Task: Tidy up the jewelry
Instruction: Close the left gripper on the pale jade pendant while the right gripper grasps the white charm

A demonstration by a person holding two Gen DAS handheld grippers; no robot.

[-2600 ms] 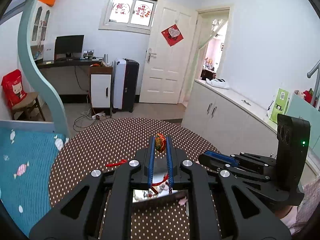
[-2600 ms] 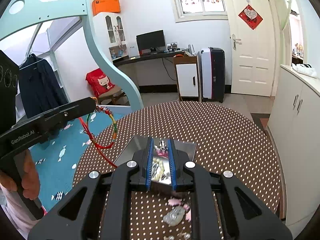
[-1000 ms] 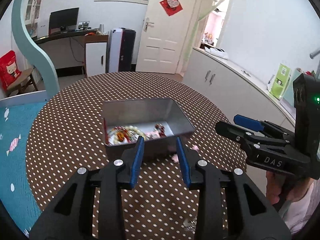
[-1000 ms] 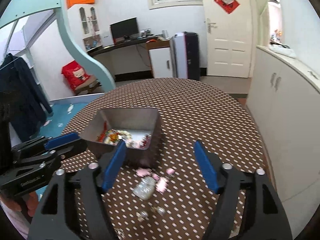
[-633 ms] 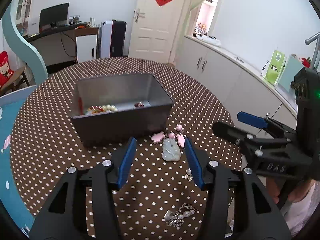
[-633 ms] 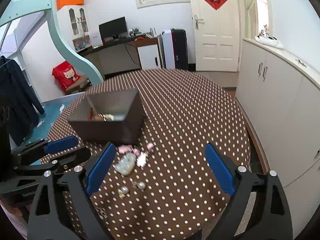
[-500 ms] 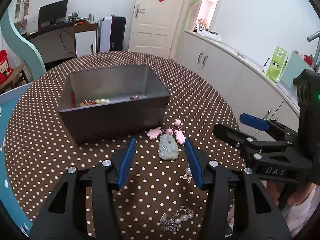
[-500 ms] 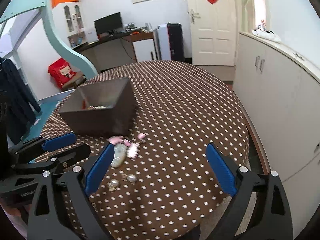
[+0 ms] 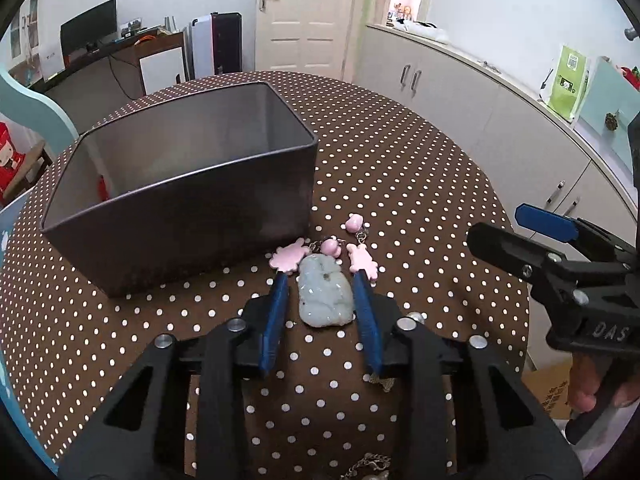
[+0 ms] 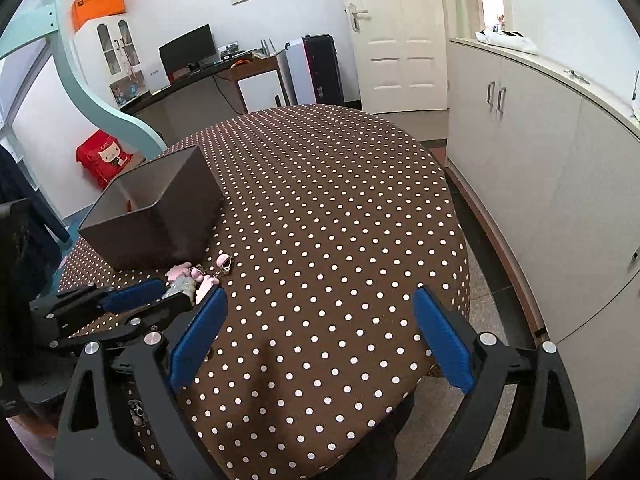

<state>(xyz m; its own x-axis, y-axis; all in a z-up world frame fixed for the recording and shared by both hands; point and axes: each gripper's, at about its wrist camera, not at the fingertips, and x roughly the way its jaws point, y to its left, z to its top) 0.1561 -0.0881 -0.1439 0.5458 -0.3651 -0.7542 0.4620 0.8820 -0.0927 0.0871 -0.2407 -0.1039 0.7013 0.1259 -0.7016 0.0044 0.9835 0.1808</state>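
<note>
The grey rectangular metal tin [image 9: 192,184] is standing just behind the pale green carved jade pendant [image 9: 325,296]. The left gripper [image 9: 323,280] is straddling it, open; closing risks snagging the pink charms [image 9: 362,260]. The right gripper [image 10: 316,332] is hanging wide open.

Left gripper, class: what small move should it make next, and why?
Probably close. The left gripper is open, its fingers either side of the pale green pendant lying beside the metal box, not yet gripping it.

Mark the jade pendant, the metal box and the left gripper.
jade pendant [image 9: 326,296], left wrist view, centre of its pale face.
metal box [image 9: 192,216], left wrist view, near outer wall.
left gripper [image 9: 322,280], left wrist view, between the open fingertips.
</note>
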